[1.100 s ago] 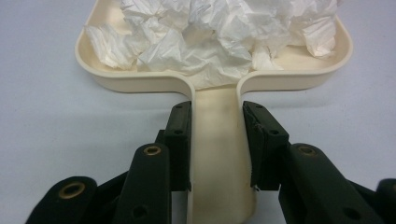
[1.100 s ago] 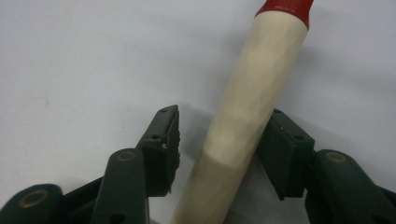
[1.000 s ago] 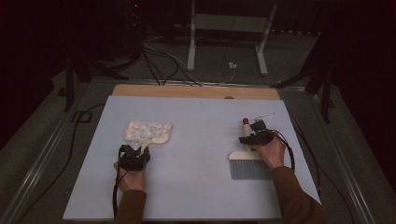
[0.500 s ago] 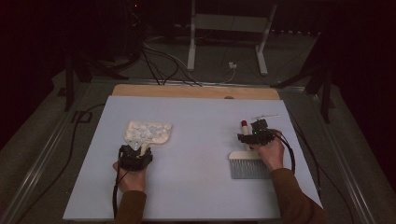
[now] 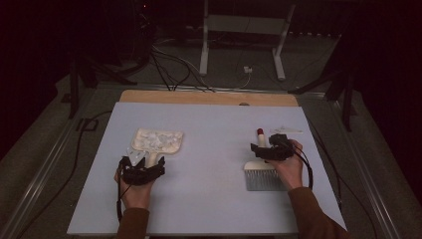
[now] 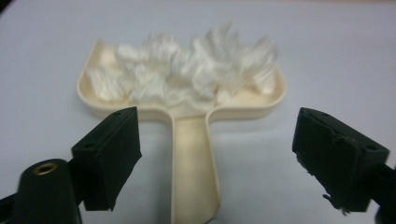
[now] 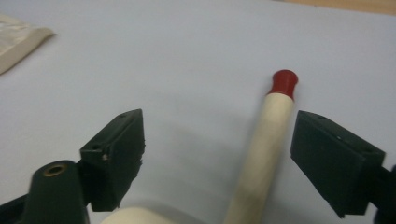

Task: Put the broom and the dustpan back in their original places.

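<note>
Both grippers are standing wide, jaws just opening: I'm hovering my left gripper (image 6: pixel 215 154) over the dustpan (image 6: pixel 187 107) handle, right gripper (image 7: pixel 217 158) over the brush (image 7: pixel 266 140) handle, gripping nothing.

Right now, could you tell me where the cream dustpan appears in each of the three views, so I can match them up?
High view: the dustpan lies left of centre on the table, just beyond the left gripper.
Left gripper view: centre, handle running down between the open jaws, white scraps in the pan.
Right gripper view: a corner at the upper left edge.
Shared landmark: the pale blue table.
</note>
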`<state>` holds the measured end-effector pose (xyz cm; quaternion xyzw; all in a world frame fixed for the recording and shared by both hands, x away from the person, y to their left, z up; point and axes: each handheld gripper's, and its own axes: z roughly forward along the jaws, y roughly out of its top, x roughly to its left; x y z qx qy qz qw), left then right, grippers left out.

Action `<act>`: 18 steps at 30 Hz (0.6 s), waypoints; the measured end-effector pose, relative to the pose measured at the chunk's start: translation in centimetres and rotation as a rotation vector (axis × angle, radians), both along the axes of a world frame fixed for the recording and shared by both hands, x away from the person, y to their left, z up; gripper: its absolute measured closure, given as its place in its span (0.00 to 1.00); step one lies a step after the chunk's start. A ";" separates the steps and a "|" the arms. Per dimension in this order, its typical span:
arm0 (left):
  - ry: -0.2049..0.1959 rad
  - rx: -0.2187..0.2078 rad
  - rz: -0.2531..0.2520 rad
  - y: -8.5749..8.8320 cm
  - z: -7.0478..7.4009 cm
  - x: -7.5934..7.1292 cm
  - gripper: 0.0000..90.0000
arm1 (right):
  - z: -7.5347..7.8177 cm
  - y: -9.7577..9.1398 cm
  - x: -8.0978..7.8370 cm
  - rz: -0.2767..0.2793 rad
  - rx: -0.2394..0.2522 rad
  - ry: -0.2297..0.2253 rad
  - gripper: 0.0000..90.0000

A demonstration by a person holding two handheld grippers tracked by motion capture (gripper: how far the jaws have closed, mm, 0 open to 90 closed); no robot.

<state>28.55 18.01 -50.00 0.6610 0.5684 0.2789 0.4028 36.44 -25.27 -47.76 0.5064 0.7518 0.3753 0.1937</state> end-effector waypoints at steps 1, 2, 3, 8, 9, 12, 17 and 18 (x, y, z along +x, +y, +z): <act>-0.011 -0.004 -0.015 0.2 0.3 -0.2 0.15 | 0.0 0.1 -0.4 0.005 -0.002 -0.018 0.18; -0.020 -0.012 -0.031 0.5 0.6 -0.3 0.12 | 0.1 0.2 -0.7 0.014 0.002 -0.032 0.18; -0.030 -0.017 -0.049 0.7 0.9 -0.5 0.09 | 0.2 0.3 -1.1 0.023 0.005 -0.048 0.17; -0.085 -0.021 -0.114 1.9 2.4 -1.1 0.01 | 0.6 0.6 -2.9 0.051 0.035 -0.125 0.16; -0.096 -0.024 -0.122 2.1 2.6 -1.2 0.01 | 0.7 0.7 -3.4 0.061 0.044 -0.146 0.16; -0.134 -0.051 -0.143 2.8 3.1 -1.8 0.00 | 0.7 0.8 -4.4 0.073 0.056 -0.182 0.12; -0.158 -0.070 -0.158 3.1 3.3 -2.2 0.00 | 0.7 0.9 -5.9 0.072 0.063 -0.237 0.07; -0.158 -0.070 -0.163 3.1 3.2 -2.2 0.00 | 0.7 0.9 -6.1 0.072 0.060 -0.246 0.05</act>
